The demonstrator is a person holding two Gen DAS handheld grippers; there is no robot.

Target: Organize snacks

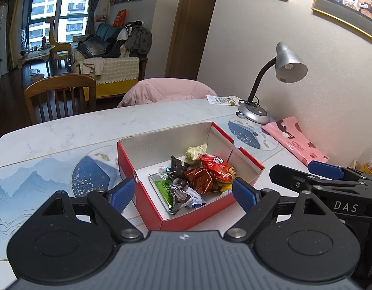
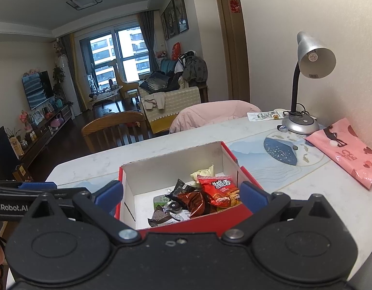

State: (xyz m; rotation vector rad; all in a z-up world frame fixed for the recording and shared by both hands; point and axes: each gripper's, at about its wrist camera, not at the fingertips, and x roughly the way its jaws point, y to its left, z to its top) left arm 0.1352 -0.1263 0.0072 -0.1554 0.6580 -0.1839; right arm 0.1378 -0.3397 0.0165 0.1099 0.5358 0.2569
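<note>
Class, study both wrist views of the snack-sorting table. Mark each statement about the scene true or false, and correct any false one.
1. The red box holds several snack packets. True.
2. The left hand-held gripper is shut on a packet. False: it is open and holds nothing.
3. The desk lamp stands on the table beyond the box. True.
4. The pink bag lies inside the box. False: it lies on the table, to the box's right.
5. The right hand-held gripper is open. True.

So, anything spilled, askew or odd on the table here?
Nothing spilled. The snacks sit piled inside the red box. One flat white packet lies apart by the lamp base, outside the box.
</note>
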